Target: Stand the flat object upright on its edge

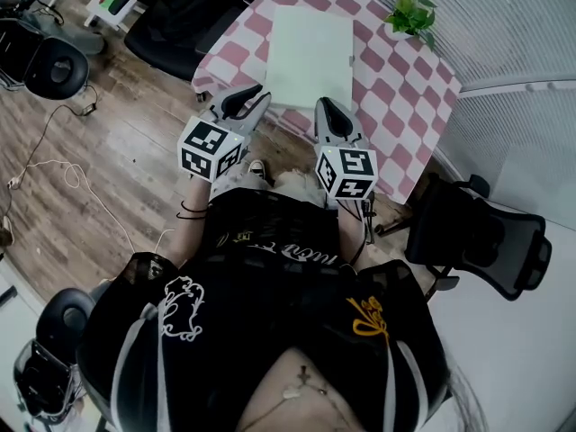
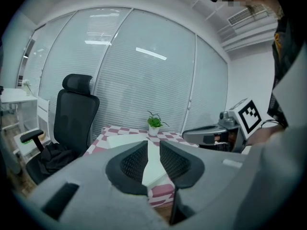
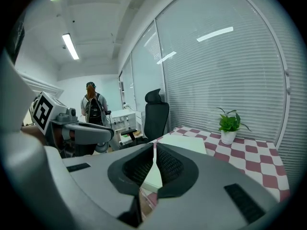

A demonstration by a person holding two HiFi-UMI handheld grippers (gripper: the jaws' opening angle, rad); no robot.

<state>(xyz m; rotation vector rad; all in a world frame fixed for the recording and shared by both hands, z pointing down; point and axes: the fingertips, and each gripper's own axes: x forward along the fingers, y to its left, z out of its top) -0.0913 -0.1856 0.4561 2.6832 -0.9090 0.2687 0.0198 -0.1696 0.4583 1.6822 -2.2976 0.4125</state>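
A pale flat board [image 1: 310, 54] lies flat on the table with the pink-and-white checked cloth [image 1: 405, 88]. It also shows beyond the jaws as the board [image 2: 125, 140] in the left gripper view and the board [image 3: 184, 143] in the right gripper view. My left gripper [image 1: 245, 99] hangs just short of the table's near edge, shut and holding nothing. To its right, my right gripper [image 1: 331, 113] is level with it, also shut and bare. In their own views, the left gripper [image 2: 153, 146] and the right gripper [image 3: 154, 146] both aim at the board from a distance.
A small potted plant [image 1: 412, 14] stands at the table's far right corner. Black office chairs stand at the table's left [image 1: 184, 12] and at my right [image 1: 486, 232]. Cables [image 1: 63, 174] trail on the wooden floor. A person [image 3: 93, 107] stands far off.
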